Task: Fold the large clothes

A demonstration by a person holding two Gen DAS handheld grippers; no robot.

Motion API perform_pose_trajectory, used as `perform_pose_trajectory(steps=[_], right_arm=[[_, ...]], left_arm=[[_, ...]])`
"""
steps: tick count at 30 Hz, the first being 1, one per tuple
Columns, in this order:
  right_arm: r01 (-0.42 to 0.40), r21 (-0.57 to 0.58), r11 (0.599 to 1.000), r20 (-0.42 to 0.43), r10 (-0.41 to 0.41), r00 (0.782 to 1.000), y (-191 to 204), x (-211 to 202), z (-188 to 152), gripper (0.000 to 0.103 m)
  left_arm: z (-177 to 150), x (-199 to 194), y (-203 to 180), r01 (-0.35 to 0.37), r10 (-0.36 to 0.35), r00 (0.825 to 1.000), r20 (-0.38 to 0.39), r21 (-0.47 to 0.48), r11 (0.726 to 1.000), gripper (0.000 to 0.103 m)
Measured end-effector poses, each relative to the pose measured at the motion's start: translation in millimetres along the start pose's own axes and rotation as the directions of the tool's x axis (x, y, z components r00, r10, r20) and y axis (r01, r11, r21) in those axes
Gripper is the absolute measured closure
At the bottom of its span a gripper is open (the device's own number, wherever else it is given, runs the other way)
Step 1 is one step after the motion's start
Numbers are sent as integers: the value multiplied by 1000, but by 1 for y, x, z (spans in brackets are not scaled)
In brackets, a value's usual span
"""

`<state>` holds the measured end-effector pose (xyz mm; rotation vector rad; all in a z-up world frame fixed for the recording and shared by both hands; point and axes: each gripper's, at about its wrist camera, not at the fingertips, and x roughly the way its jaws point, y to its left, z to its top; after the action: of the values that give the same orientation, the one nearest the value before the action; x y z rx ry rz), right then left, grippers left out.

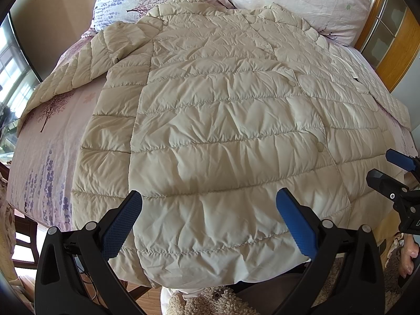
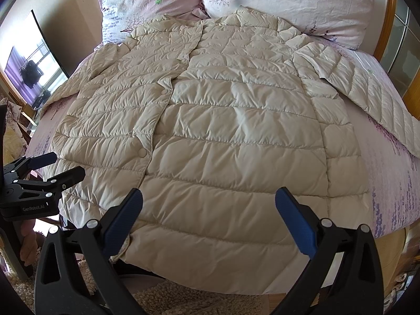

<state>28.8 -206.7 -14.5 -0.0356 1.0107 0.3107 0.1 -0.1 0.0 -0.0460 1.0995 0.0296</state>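
A cream quilted down jacket [image 1: 223,120] lies flat and face up on the bed, collar toward the pillows, hem hanging over the near edge, snaps closed down the front. It also shows in the right wrist view [image 2: 236,131]. Both sleeves spread out to the sides: the left sleeve [image 1: 68,76] and the right sleeve [image 2: 367,92]. My left gripper [image 1: 208,199] is open and empty above the hem's left part. My right gripper [image 2: 208,199] is open and empty above the hem's right part. Each gripper shows in the other's view: the right gripper [image 1: 380,168], the left gripper [image 2: 65,165].
The bed has a pink floral sheet [image 1: 44,157] and two pillows [image 2: 288,2] at the head. A wooden headboard frame [image 1: 388,39] stands at the far right. A shaggy beige rug [image 2: 183,299] lies on the floor below the bed edge. A TV screen [image 2: 34,63] hangs on the left wall.
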Motion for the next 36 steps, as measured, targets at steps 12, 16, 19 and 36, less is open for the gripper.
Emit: perform_pose_trajectory(steps=[12,16,19,36], right_arm=[[0,-1,1000,1,0,1000,0,0,1,2],[-2,0,1000,1,2,1000,-1,-2,0,2],[-3,0,1000,0,3,1000,1,0,2,2],[-13,9,1000,6,13,1000,1,0,3,2]], left_arm=[[0,0,0,1,-1,1000,1,0,1000,1],[0,0,0,0,0,1000,1,0,1000,1],[0,0,0,0,0,1000,1,-1,1000,1],[0,0,0,0,0,1000,1,0,1000,1]])
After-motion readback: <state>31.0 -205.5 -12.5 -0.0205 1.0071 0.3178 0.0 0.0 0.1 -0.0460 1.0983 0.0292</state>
